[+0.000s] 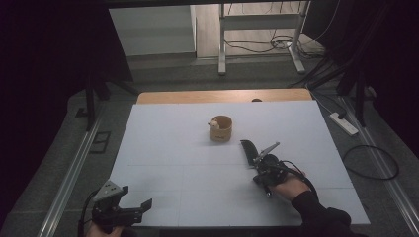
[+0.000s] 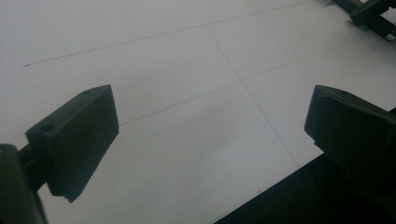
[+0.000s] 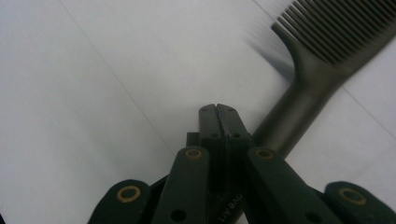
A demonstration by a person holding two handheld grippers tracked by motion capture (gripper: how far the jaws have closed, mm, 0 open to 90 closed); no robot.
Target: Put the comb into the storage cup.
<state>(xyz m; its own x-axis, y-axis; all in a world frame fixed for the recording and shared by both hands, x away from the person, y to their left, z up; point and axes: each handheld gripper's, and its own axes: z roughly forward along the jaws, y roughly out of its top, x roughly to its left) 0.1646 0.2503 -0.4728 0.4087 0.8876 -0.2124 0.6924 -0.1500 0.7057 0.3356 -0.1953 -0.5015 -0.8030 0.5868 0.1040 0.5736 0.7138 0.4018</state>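
- The left gripper (image 1: 136, 207) sits at the near left corner of the white table (image 1: 163, 148), held from below by a hand at the bottom edge of the high view. Its jaws stand wide apart with nothing between them — the left gripper view shows only bare white board in the gap, with the table's near edge running under the right-hand jaw.
- The right gripper (image 1: 257, 165) lies over the near right part of the table, with the person's hand (image 1: 286, 186) in a dark sleeve behind it and a cable looping off its body.
- In the right gripper view its jaws are pressed flat together, pad against pad (image 3: 217, 122). The handle of a black comb (image 3: 322, 51) passes under or just beside the closed tips; whether the pads pinch it I cannot tell.
- The comb (image 1: 248, 150) lies on the table ahead of the right gripper, its toothed end pointing away from the person, towards the middle of the board.
- Farther on, near the table's centre, stands a small round wooden cup (image 1: 221, 128) — upright, with a pale little thing at its left rim, too small to make out. It is close to the comb's far end but apart from it.
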